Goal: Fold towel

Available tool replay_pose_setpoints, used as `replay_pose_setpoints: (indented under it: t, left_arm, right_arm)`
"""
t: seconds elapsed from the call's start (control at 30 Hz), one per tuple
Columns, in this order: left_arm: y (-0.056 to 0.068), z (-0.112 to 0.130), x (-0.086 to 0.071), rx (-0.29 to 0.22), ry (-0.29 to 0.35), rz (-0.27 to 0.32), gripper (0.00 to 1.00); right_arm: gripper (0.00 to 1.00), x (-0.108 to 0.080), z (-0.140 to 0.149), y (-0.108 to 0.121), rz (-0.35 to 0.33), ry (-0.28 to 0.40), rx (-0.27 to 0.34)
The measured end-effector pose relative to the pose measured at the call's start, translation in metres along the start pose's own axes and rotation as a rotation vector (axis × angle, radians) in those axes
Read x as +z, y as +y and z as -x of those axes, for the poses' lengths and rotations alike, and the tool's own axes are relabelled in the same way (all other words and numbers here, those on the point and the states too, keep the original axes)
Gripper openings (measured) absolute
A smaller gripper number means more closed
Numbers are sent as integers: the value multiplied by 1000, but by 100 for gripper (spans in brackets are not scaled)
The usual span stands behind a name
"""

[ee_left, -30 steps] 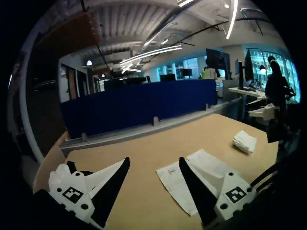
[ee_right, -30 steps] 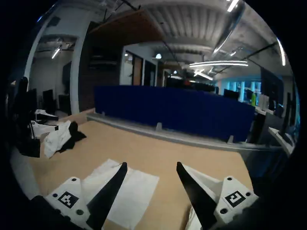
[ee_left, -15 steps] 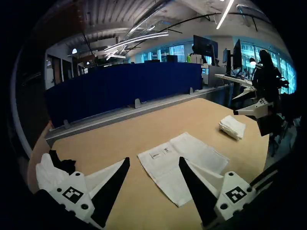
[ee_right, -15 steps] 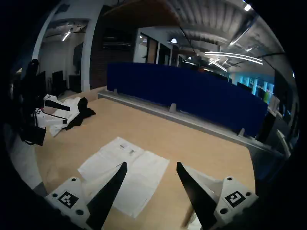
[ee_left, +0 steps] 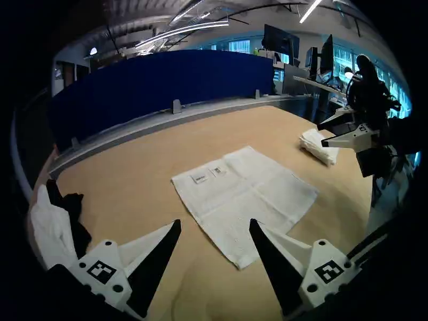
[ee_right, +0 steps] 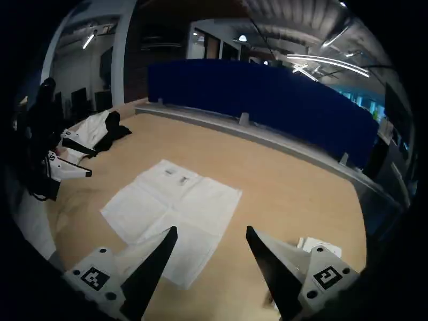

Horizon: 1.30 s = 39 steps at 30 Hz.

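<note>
Both grippers have tipped downward, bringing the whole white towel (ee_left: 243, 200) into sight, spread flat on the desk (ee_left: 128, 176). It lies just ahead of the left gripper (ee_left: 214, 221) and right gripper (ee_right: 211, 228), a corner toward each. Both jaws are released and empty, and neither is clearly nearer.

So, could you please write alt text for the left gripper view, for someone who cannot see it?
A white towel lies spread flat on a wooden table, just beyond the open left tool. The right tool hovers at the far right near a folded white cloth; a blue divider runs behind.
</note>
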<state>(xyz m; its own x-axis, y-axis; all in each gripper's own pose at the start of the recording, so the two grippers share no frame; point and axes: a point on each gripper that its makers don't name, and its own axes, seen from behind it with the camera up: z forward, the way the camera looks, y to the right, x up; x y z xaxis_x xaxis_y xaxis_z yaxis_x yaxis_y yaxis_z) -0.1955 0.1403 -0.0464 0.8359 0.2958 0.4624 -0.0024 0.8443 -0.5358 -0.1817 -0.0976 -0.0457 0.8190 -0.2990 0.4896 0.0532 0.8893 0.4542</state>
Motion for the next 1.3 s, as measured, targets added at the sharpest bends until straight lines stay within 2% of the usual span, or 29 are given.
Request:
replay_pose_setpoints:
  t: [0.37, 0.7, 1.0, 1.3]
  left_arm:
    - [20, 51, 23, 0, -115, 56, 95]
    - [37, 83, 33, -50, -196, 100, 95]
    - [45, 93, 35, -59, -242, 118, 94]
    - [54, 96, 37, -62, -277, 124, 83]
  right_arm:
    - [98, 12, 62, -22, -49, -116, -20]
    - [96, 11, 106, -37, -69, -200, -25]
    - [86, 6, 136, -48, -97, -266, -13]
    - [75, 3, 153, -56, -110, -308, 19]
